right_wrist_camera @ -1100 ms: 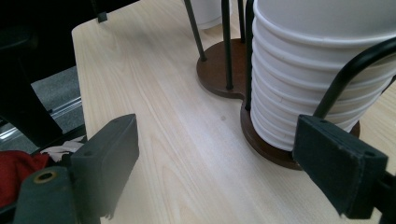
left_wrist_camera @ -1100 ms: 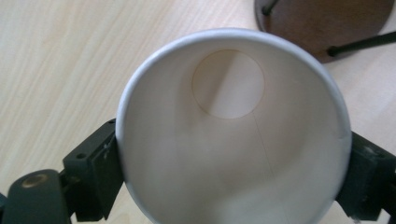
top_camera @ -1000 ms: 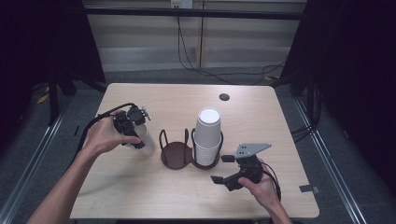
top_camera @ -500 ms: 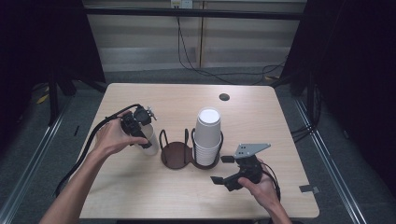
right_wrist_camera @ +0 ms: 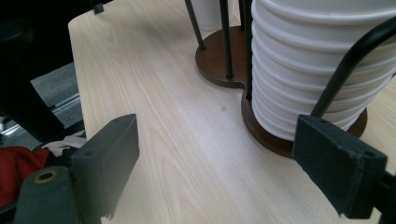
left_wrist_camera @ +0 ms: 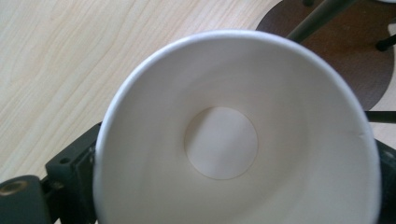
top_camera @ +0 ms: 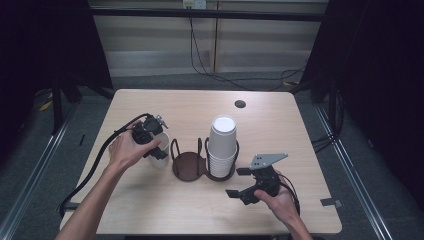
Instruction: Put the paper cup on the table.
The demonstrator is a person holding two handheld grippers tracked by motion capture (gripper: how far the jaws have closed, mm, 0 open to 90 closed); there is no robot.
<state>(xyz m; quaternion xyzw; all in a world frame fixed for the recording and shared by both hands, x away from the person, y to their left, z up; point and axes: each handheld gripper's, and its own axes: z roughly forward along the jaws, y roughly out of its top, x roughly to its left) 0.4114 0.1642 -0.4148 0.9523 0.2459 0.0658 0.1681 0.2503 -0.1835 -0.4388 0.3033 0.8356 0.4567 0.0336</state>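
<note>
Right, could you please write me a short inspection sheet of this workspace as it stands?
Surface: pale wooden table, a round dark cap near its far edge.
Job's things: single white paper cup upright beside the brown two-ring cup holder; stack of cups in its right ring.
Clutter: grey tab at the near right corner.
Grippers: left gripper at the single cup, jaws just opened, either side of it; right gripper open, holding nothing.
Cables: black cable trails off the left edge.
Surroundings: dark curtains, grey floor, wall cables.
</note>
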